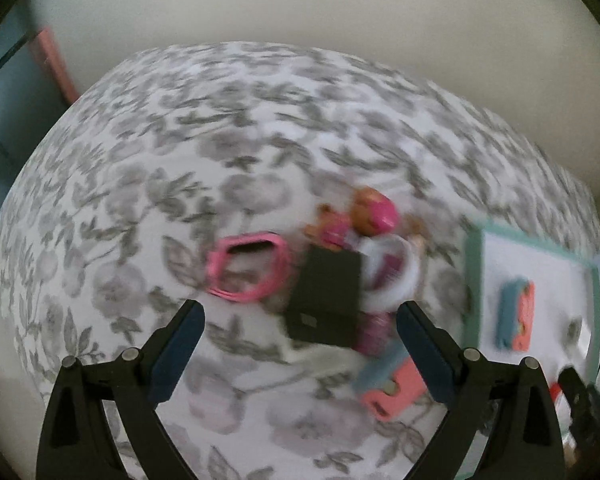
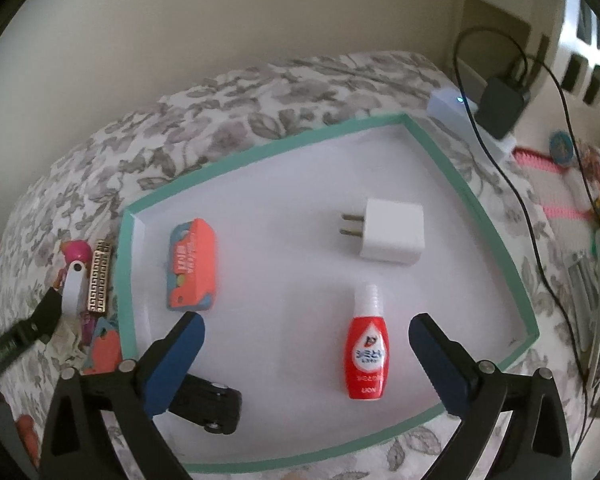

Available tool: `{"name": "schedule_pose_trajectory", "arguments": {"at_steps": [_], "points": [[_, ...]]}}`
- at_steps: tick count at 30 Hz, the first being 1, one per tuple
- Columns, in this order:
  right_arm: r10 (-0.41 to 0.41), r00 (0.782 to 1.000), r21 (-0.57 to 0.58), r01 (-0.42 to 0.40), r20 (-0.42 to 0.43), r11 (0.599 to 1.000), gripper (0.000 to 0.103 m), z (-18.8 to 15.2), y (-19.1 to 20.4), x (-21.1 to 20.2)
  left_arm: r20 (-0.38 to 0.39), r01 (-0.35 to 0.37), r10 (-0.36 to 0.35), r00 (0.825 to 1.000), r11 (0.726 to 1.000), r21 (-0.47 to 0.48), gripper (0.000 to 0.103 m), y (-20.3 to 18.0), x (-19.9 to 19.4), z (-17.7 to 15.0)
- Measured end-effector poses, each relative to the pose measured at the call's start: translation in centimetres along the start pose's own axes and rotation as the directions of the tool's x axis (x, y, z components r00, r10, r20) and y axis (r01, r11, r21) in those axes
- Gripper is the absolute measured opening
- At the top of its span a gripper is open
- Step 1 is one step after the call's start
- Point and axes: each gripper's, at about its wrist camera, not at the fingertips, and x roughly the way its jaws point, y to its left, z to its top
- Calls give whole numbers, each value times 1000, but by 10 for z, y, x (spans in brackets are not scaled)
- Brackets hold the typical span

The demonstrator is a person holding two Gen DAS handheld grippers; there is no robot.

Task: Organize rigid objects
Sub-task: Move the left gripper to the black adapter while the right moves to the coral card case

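From the left wrist, blurred, the left gripper (image 1: 300,328) hangs with fingers wide apart and nothing between them, over a floral cloth (image 1: 180,140) where a pink frame (image 1: 247,266), a black box (image 1: 327,300) and pink toys lie clustered. From the right wrist, the right gripper (image 2: 306,340) is likewise spread, above a green-rimmed tray (image 2: 268,148) holding a red bottle (image 2: 366,354), white plug (image 2: 392,236), orange card (image 2: 192,268) and black toy car (image 2: 208,404)

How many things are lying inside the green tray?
4: an orange card holder at left, a white plug at back, a red bottle in front, a black toy car front-left, partly hidden.
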Motion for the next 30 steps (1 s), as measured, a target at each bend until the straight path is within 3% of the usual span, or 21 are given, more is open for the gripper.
{"name": "schedule_pose_trajectory", "arguments": {"at_steps": [2,8,15,24,30], "points": [[2,1000,-28,-1,29,1000,103,0,7,-4,11,-8,8,1000,998,-60,102,23,0,6],[85,994,-42,-82,74,996,103,0,25,-16,33,-54,59,998,986,-157,102,65,-3,17],[201,977,-127,-192,65,973,103,-5,70,-24,36,-69,75,996,984,-164,102,80,-6,22],[218,976,-283,-206,9,937,103,-19,135,-14,-33,5,-11,999,986,-167,102,79,7,23],[236,971,-400,-226,-24,888,103,-26,159,-1,-76,34,-45,996,988,-148,102,69,16,23]]}}
